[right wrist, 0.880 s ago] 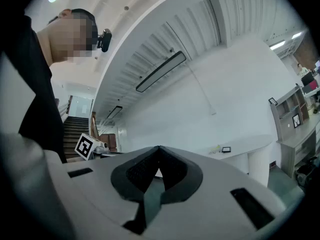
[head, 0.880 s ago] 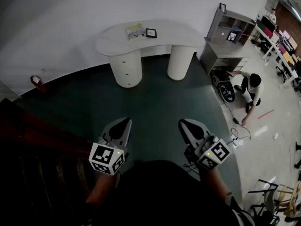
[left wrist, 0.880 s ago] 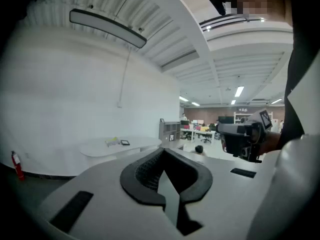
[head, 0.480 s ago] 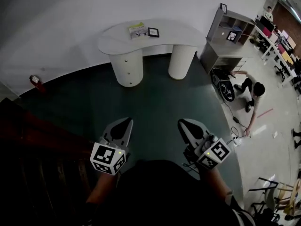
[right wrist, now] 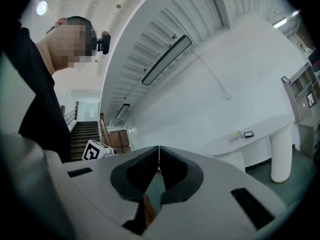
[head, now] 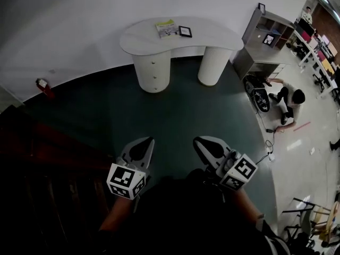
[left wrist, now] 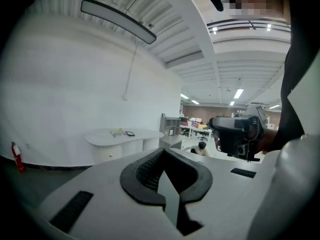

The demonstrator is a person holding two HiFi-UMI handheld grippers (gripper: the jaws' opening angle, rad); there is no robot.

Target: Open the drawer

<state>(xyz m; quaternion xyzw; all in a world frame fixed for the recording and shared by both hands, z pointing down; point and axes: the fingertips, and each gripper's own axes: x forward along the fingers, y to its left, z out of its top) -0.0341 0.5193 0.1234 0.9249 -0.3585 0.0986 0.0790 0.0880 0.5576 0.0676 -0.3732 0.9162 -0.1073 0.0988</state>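
Far across dark green floor (head: pixel 175 110), white desk (head: pixel 143 36) against the wall (head: pixel 79 25); fingers of left gripper (head: pixel 147 141) and right gripper (head: pixel 198 141) together, empty.

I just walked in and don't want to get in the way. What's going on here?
A person stands on the dark green floor with a two-jaw gripper in each hand, facing a white curved desk whose round white drawer pedestal is all closed. The left gripper and right gripper are both shut and empty, held out well short of the desk. Another person crouches off to the right.
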